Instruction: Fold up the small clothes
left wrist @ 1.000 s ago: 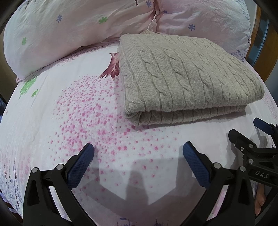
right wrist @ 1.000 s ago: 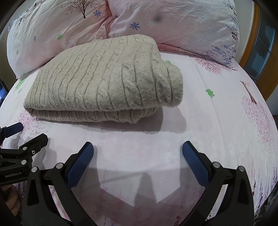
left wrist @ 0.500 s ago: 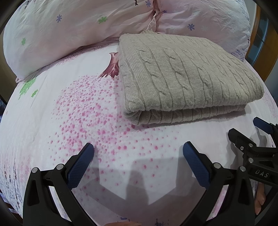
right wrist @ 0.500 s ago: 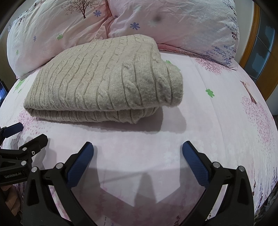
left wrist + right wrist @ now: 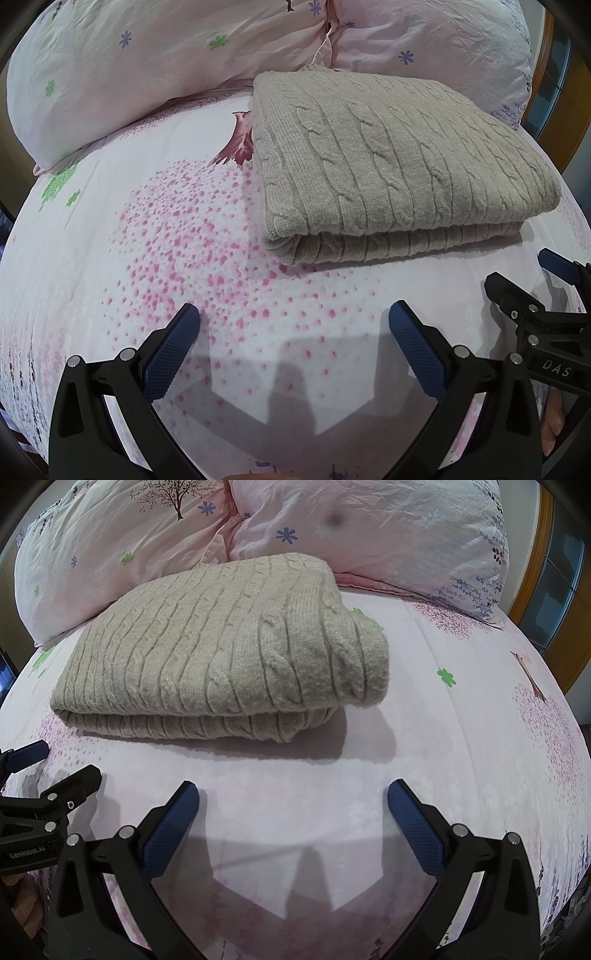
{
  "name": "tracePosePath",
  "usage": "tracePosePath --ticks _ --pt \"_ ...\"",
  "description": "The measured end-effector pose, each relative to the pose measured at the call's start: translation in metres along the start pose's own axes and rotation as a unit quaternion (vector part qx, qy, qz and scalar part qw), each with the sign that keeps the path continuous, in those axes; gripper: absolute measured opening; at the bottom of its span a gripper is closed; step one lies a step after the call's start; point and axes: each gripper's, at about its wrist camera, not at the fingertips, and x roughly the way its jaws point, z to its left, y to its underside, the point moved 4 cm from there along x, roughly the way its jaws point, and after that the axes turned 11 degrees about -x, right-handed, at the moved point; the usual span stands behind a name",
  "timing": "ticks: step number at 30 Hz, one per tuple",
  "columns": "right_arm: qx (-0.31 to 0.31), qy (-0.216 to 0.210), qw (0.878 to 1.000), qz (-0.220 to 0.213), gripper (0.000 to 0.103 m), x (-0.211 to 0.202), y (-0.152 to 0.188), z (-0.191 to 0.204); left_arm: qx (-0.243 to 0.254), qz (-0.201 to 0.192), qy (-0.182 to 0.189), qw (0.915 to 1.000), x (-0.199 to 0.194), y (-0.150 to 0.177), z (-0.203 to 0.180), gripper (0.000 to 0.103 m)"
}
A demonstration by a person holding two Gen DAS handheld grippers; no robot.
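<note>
A beige cable-knit sweater (image 5: 391, 162) lies folded in a neat rectangle on the bed; it also shows in the right wrist view (image 5: 229, 657). My left gripper (image 5: 293, 321) is open and empty, hovering over the sheet a little in front of the sweater's near left corner. My right gripper (image 5: 293, 801) is open and empty, in front of the sweater's near right corner. Each gripper shows at the edge of the other's view: the right gripper (image 5: 532, 280) in the left wrist view, the left gripper (image 5: 51, 768) in the right wrist view. Neither touches the sweater.
The bed sheet (image 5: 147, 258) is pale pink with pink dot and tree prints. Two pink floral pillows (image 5: 147, 62) (image 5: 388, 528) lie right behind the sweater. A wooden door frame (image 5: 535, 572) stands at the far right.
The left wrist view has shifted very slightly; the sweater sits a touch lower in it. The right gripper has not moved. Both stay open.
</note>
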Motion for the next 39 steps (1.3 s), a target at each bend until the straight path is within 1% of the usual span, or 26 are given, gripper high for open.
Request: tracePosePath --ticks 28,36,39 --pt "0.0 0.0 1.0 0.0 0.101 0.0 0.0 0.0001 0.001 0.001 0.0 1.0 0.0002 -0.0001 0.0002 0.102" --pt "0.0 0.0 1.0 0.0 0.101 0.0 0.0 0.0 -0.004 0.001 0.007 1.0 0.0 -0.0008 0.0025 0.102" --pt "0.0 0.0 1.0 0.0 0.101 0.0 0.0 0.0 0.002 0.001 0.001 1.0 0.0004 -0.0002 0.001 0.102"
